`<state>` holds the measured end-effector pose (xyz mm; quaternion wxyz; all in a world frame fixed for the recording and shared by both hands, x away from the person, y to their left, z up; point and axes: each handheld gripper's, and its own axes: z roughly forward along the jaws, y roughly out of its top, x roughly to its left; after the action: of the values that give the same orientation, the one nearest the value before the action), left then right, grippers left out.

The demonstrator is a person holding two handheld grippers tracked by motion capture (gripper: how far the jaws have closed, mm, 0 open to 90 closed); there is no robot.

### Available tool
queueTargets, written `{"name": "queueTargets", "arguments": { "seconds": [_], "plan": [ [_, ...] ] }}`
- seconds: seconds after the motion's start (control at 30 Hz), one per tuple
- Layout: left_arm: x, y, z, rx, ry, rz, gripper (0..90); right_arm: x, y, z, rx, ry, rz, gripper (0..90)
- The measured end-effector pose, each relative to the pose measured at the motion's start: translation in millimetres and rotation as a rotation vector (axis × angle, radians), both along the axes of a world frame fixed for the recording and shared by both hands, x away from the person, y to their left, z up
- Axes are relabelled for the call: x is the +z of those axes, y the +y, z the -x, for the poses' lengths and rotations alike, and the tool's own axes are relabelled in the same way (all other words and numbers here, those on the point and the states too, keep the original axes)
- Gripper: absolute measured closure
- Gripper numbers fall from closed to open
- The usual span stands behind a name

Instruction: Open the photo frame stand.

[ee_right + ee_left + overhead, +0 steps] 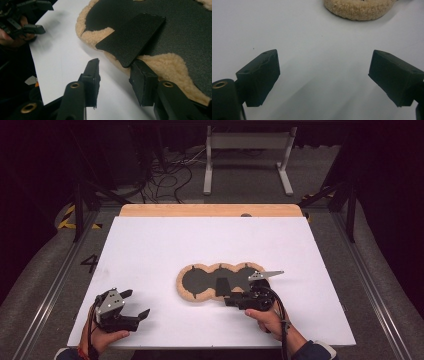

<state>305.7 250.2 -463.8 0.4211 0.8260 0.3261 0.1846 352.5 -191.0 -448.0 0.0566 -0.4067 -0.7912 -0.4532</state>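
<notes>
We see a flat three-lobed pad [212, 281], black on its upper face and rimmed with tan fleece, lying on the white table [150, 245] a little right of centre and towards the near edge. A stiff-looking black flap [131, 42] juts out from its near side, raised slightly off the fleece.

Our right gripper [231, 299] sits at that near side of the pad, its jaws apart and holding nothing. In the right gripper view one jaw lies just under the tip of the flap, against the fleece rim, and the other stands over bare table. Whether the first jaw actually touches the flap we cannot tell. Our left gripper [136, 307] rests near the near left corner of the table, well apart from the pad, its jaws wide apart and empty. The fleece edge shows at the top of its own view.

We judge the pad to be light and floppy. The fleece is soft and will compress under the jaws. The black face looks finely textured, so it should not slip much. Lifted by one lobe, the rest will likely sag and drag. The flap seems the best place to take hold, being thin enough for the jaws to close across. Failing that, we would pinch the rim of a lobe, fleece and backing together.
</notes>
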Motion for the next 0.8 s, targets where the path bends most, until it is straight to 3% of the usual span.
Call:
{"name": "queueTargets", "arguments": {
  "seconds": [0.13, 0.3, 0.5, 0.63, 0.77, 0.8],
  "plan": [
    [0.0, -3.0, 0.2, -0.005, 0.001, -0.003, 10.9, 0.6, 0.5, -3.4, -0.016, 0.041, -0.058, 52.5],
    [1.3, -6.6, -0.6, -0.017, 0.007, 0.014, 11.9, -3.3, -5.3, -13.6, -0.05, 0.195, -0.208, 45.1],
    [6.5, -31.4, -11.2, -0.098, 0.018, 0.005, 11.8, -4.4, -7.6, -18.9, -0.054, 0.251, -0.263, 39.8],
    [8.5, -50.5, -29.3, -0.133, 0.059, 0.032, 13.5, -5.2, -6.6, -22.8, -0.071, 0.279, -0.291, 40.3],
    [10.1, -65.5, -47.9, -0.147, 0.101, 0.074, 13.2, -7.2, -3.4, -29.1, -0.106, 0.3, -0.298, 44.4],
    [9.9, -68.3, -52.5, -0.149, 0.108, 0.081, 12.3, -10.6, -3.1, -33.3, -0.126, 0.322, -0.315, 50.3]
  ]
}}
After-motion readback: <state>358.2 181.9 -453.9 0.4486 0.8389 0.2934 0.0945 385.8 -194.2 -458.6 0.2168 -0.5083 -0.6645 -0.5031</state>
